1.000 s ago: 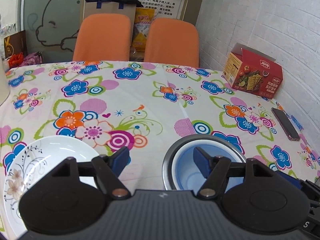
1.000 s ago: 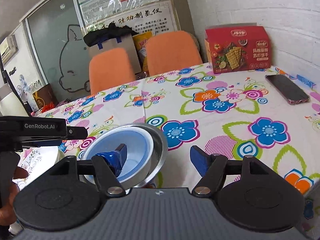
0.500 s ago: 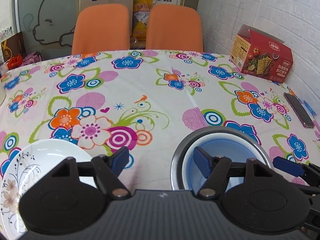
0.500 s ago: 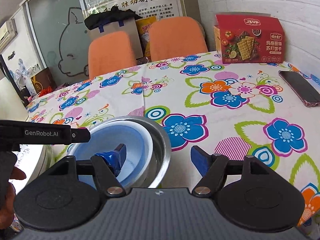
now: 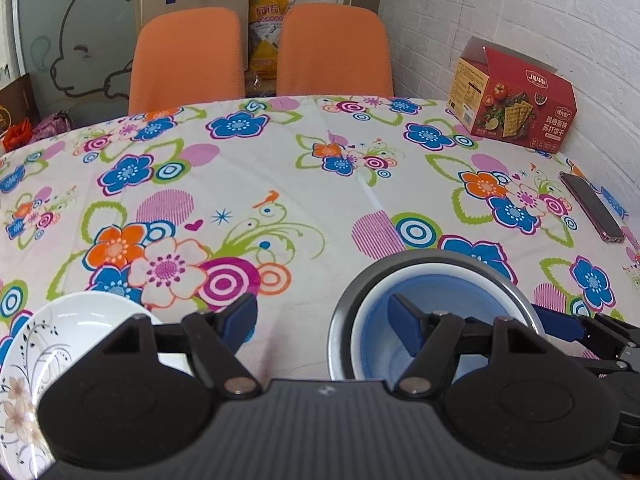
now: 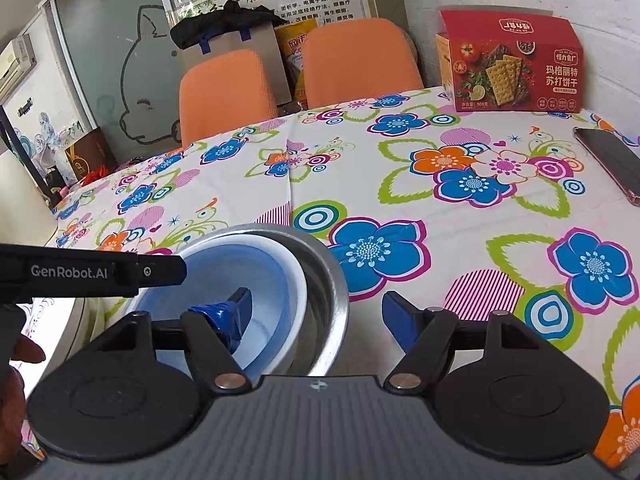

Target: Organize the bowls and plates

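The tabletop [image 5: 280, 168] is covered with a white cloth full of blue, orange and pink flowers. Near the front edge, a blue bowl [image 5: 436, 300] sits inside a metal bowl [image 5: 352, 300]; the two are nested, and the metal rim goes around the blue one. In the right wrist view the same blue bowl [image 6: 248, 268] and metal bowl [image 6: 328, 272] are at the near left.

The left gripper [image 5: 324, 316] has its fingers wide apart and holds nothing. Its right finger is over the inside of the blue bowl and its left finger is over the cloth, just right of a white plate [image 5: 60, 332] with a thin dark flower drawing. The plate lies at the near left of the tabletop, beside the bowls but apart from them.

The right gripper [image 6: 318, 314] is also spread apart. Its left finger is inside the blue bowl and its right finger is outside the metal bowl, so both rims lie between the fingers. I cannot tell if a finger touches the bowl wall.

Far right on the tabletop stands a red cracker box [image 5: 516, 108] by the white brick wall, and a phone [image 5: 592, 204] lies nearer than the box. Two orange chairs [image 5: 188, 52] stand behind the far edge.
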Motion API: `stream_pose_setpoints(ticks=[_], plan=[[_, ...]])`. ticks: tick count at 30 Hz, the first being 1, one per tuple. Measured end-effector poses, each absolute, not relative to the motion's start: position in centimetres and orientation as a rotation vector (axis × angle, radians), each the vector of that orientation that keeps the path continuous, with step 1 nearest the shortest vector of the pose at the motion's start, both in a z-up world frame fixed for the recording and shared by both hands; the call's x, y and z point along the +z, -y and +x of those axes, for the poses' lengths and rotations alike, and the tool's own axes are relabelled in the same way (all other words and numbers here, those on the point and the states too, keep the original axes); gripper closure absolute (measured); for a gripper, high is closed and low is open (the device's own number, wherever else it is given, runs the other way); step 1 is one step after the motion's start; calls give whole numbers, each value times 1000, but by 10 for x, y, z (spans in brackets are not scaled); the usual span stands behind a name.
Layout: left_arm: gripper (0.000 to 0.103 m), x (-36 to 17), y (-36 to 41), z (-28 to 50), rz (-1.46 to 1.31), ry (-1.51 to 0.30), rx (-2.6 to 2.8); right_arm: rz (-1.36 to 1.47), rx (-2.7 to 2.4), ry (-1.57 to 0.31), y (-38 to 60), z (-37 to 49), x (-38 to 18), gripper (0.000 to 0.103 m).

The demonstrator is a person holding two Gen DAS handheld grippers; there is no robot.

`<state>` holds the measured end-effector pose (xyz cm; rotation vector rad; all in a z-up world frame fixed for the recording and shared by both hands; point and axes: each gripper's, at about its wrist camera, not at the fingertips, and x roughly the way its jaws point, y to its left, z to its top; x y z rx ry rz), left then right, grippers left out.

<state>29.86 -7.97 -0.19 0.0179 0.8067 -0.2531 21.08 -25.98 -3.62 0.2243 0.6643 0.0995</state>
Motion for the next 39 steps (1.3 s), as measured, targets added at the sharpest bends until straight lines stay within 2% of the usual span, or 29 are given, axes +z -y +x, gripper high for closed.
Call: stream_pose_setpoints(ticks=[13, 15, 39], plan=[[32, -23, 86, 311, 69, -864, -287, 111, 88, -701, 244, 222, -45, 44], [29, -25, 89, 312, 77, -863, -288, 52, 90, -698, 237, 223, -47, 43], [30, -34, 88, 319, 78, -907, -475, 108, -5, -611, 234, 208, -54, 37]])
